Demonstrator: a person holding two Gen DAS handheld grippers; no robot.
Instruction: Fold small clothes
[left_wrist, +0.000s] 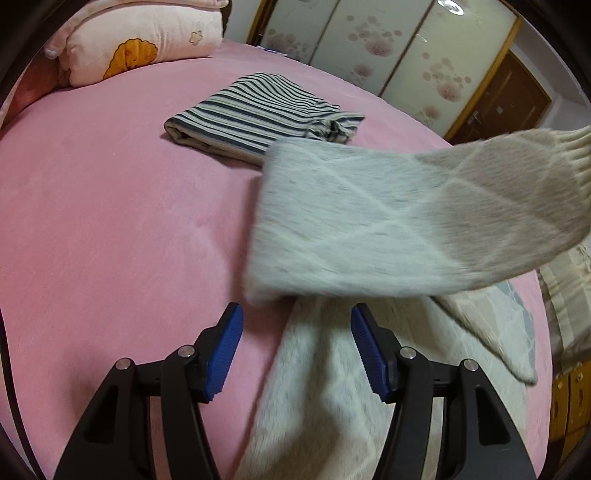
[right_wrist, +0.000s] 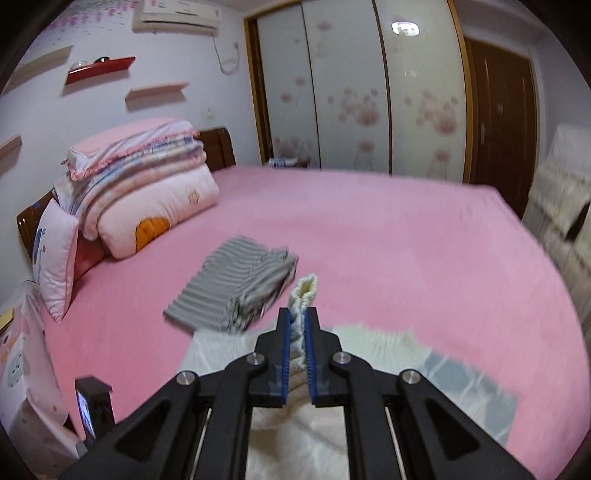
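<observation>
A pale grey and cream knitted sweater (left_wrist: 314, 387) lies on the pink bed (left_wrist: 110, 221), under my left gripper (left_wrist: 295, 312). That gripper is open, its blue pads (left_wrist: 229, 350) either side of the fabric and apart from it. One sleeve (left_wrist: 369, 221) is lifted and stretches across the left wrist view from the right. In the right wrist view my right gripper (right_wrist: 298, 314) is shut on the sleeve's ribbed cream cuff (right_wrist: 306, 286), held above the sweater (right_wrist: 388, 343). A folded striped garment (left_wrist: 258, 110) (right_wrist: 229, 291) rests on the bed just beyond.
Folded quilts and pillows (right_wrist: 147, 184) are stacked at the head of the bed on the left. Sliding wardrobe doors (right_wrist: 351, 92) stand behind the bed. A dark stand with a small screen (right_wrist: 86, 410) sits off the near left edge. Pink sheet (right_wrist: 406, 240) stretches to the right.
</observation>
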